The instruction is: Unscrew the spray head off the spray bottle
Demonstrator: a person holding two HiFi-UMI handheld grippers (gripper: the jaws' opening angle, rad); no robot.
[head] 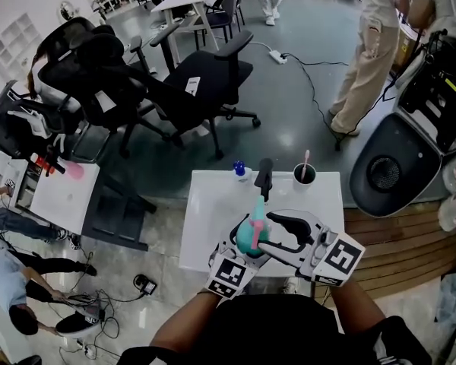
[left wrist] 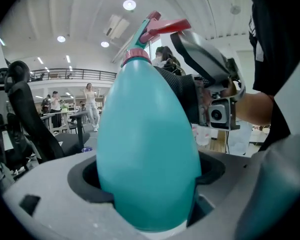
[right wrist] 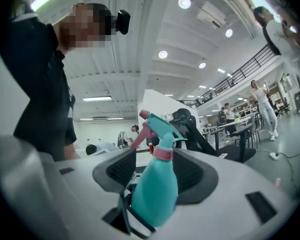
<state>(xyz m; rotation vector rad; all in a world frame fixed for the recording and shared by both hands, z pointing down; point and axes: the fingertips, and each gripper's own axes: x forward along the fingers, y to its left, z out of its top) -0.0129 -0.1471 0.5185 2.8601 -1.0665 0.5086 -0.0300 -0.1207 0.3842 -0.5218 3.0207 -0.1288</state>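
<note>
A teal spray bottle [head: 248,236] with a teal and pink spray head [head: 258,208] stands tilted over the white table's [head: 213,204] front edge. My left gripper [head: 242,251] is shut on its body; in the left gripper view the body [left wrist: 150,149] fills the gap between both jaws [left wrist: 147,178]. My right gripper [head: 270,233] comes in from the right at neck height. In the right gripper view the pink collar [right wrist: 164,154] and spray head [right wrist: 157,126] sit between the jaws of the right gripper [right wrist: 157,171], which stands open, pads clear of the collar.
At the table's far edge stand a dark cup with a pink stick [head: 305,174], a black object [head: 264,177] and a small blue item [head: 239,169]. Black office chairs [head: 197,82] are beyond it. A person [head: 368,44] stands at the back right.
</note>
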